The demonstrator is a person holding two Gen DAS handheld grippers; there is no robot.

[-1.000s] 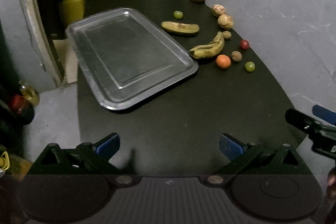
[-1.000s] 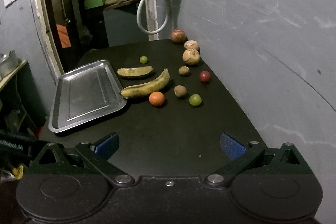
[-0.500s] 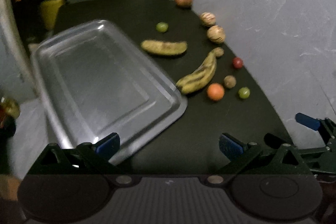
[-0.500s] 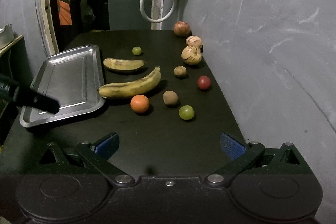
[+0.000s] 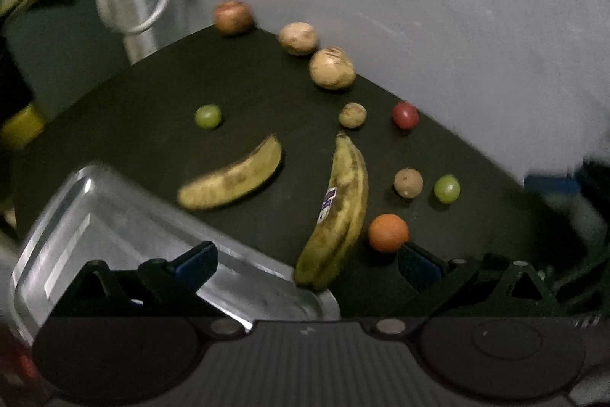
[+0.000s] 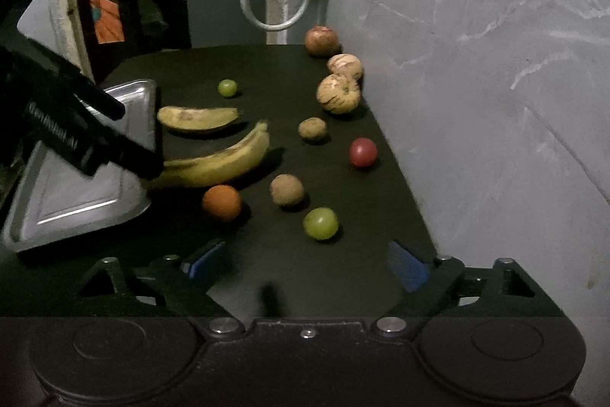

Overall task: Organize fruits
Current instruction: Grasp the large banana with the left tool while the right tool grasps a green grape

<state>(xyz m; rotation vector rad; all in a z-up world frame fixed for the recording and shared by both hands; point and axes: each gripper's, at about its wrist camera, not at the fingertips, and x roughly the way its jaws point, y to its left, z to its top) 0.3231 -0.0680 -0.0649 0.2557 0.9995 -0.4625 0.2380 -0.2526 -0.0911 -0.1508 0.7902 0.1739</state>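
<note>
Reaching stage: left gripper (image 5: 307,264), jaws wide, nearing banana (image 5: 337,212) beside empty tray (image 5: 114,227); right gripper (image 6: 305,264) wide, idle; next, closing on banana.

The left gripper (image 5: 307,264) has pushed forward over the black table (image 5: 267,94) toward the fruit: a second ago it hung back with the metal tray (image 5: 95,216) well ahead, and now its left finger overlaps the tray's near corner while the sticker-marked banana (image 5: 339,208) lies between its spread fingers. The right gripper (image 6: 305,267) has also advanced, bringing the green grape (image 6: 320,223) near.
</note>
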